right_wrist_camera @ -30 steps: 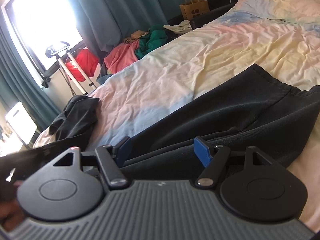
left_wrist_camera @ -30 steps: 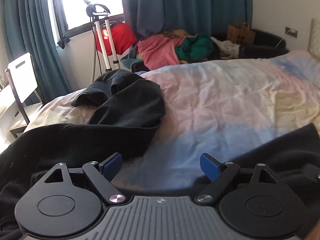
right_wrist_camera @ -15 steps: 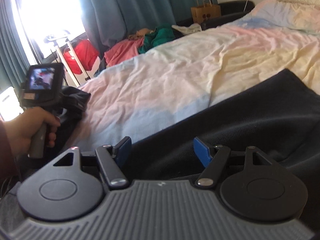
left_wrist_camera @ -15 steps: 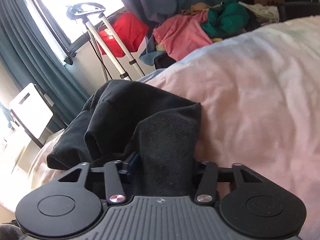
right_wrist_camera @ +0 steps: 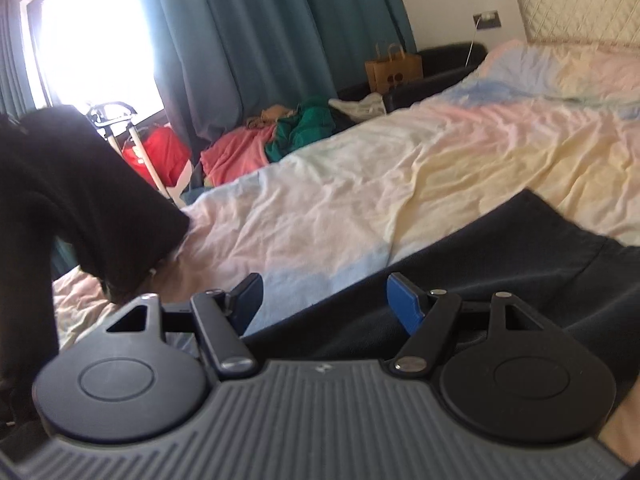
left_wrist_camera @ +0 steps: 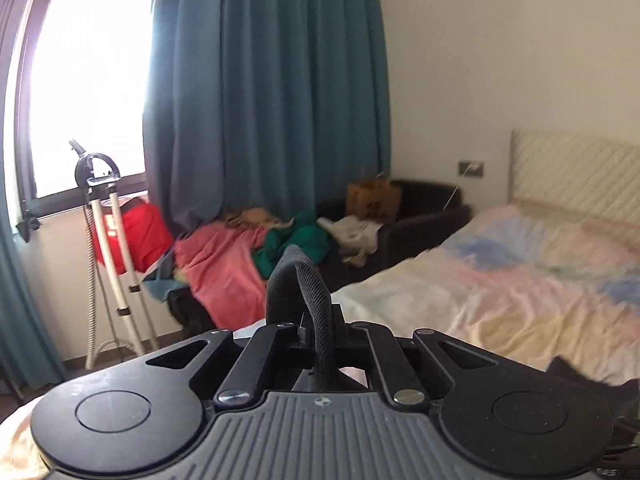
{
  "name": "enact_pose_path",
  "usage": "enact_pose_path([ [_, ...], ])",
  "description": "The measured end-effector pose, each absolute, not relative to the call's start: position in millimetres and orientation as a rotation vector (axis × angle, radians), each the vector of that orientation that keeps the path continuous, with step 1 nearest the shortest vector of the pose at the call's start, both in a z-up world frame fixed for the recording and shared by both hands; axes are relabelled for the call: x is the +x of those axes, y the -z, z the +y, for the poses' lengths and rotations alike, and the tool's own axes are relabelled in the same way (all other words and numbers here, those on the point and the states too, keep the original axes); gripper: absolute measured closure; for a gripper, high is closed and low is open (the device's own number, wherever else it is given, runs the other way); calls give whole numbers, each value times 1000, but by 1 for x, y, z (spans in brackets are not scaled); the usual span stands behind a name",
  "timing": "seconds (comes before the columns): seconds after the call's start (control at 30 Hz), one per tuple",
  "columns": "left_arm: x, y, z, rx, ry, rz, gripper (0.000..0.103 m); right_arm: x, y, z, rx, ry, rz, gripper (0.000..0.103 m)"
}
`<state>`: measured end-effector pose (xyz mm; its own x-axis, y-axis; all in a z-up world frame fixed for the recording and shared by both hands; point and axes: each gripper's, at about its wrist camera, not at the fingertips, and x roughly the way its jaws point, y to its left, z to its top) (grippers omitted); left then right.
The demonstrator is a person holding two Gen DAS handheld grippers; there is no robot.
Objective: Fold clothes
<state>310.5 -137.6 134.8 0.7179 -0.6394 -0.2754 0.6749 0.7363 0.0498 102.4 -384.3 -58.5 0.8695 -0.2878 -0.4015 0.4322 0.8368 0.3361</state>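
My left gripper (left_wrist_camera: 316,330) is shut on a fold of the black garment (left_wrist_camera: 304,292), which loops up between the fingers, lifted above the bed. In the right wrist view the same black garment (right_wrist_camera: 92,204) hangs raised at the left, and its other part (right_wrist_camera: 500,264) lies flat on the pastel bedsheet (right_wrist_camera: 360,184) under my right gripper (right_wrist_camera: 324,296). The right gripper is open, with blue pads (right_wrist_camera: 404,300) just above the cloth, holding nothing.
A sofa by the teal curtains (left_wrist_camera: 264,100) holds a pile of pink and green clothes (left_wrist_camera: 256,256) and a paper bag (left_wrist_camera: 374,200). A garment steamer stand (left_wrist_camera: 108,240) stands by the window. A quilted headboard (left_wrist_camera: 576,176) is at the right.
My left gripper closed on the black garment's edge and lifted it up off the bed; its view swung from the bed up to the curtains. The right gripper stayed open over the cloth.
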Motion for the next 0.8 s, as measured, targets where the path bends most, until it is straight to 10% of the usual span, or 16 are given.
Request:
enact_pose_path([
  [0.13, 318, -120, -116, 119, 632, 281, 89, 98, 52, -381, 421, 384, 323, 32],
  [0.2, 330, -92, -112, 126, 547, 354, 68, 102, 55, -382, 426, 372, 335, 32],
  [0.33, 345, -40, -101, 141, 418, 454, 68, 111, 65, -381, 444, 328, 352, 32],
  [0.57, 281, -40, -52, 1, 377, 457, 24, 122, 74, -372, 473, 228, 384, 32],
  [0.8, 148, -47, -36, -56, 299, 410, 22, 116, 75, -361, 509, 116, 414, 32],
])
